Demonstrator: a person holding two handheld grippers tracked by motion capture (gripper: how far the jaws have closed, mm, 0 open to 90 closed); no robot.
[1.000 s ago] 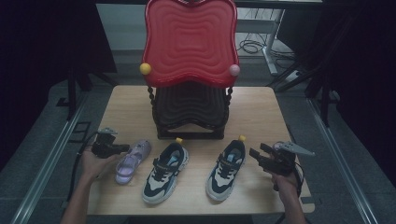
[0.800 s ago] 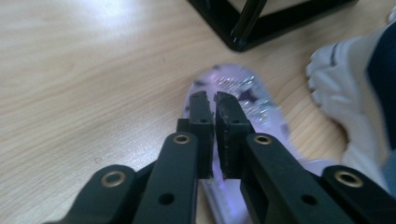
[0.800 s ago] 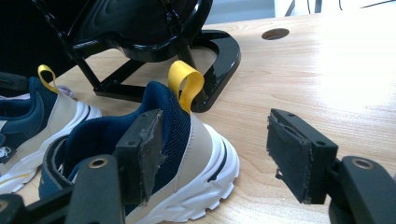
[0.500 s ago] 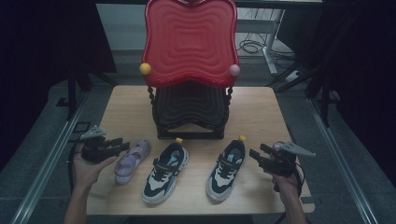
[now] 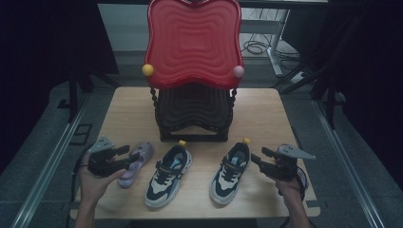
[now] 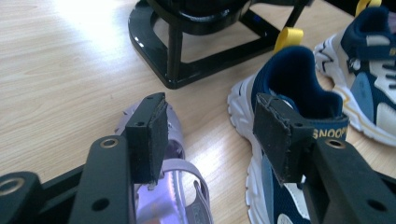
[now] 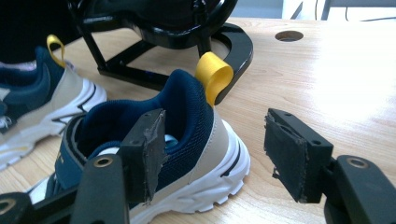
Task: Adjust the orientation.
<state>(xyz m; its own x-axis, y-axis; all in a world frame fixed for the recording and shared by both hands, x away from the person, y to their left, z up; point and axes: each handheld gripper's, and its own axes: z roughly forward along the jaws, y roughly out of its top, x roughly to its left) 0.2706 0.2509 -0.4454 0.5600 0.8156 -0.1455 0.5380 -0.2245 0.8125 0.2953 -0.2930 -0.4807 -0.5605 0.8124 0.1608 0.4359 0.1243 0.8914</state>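
The purple sandal (image 5: 135, 164) is lying on the counter (image 5: 266, 118), left-front of the black stand (image 5: 192, 116). The left claw (image 5: 135, 154), jaws just opened, is hovering over it, released. The right claw (image 5: 256, 158) is gaping beside the right sneaker (image 5: 230, 172).

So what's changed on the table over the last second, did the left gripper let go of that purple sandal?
Yes. The left gripper has just opened its fingers and drawn back toward the table's left edge, leaving the purple sandal lying free on the table. The sandal, the two navy sneakers, the black rack and the open right gripper stayed put.
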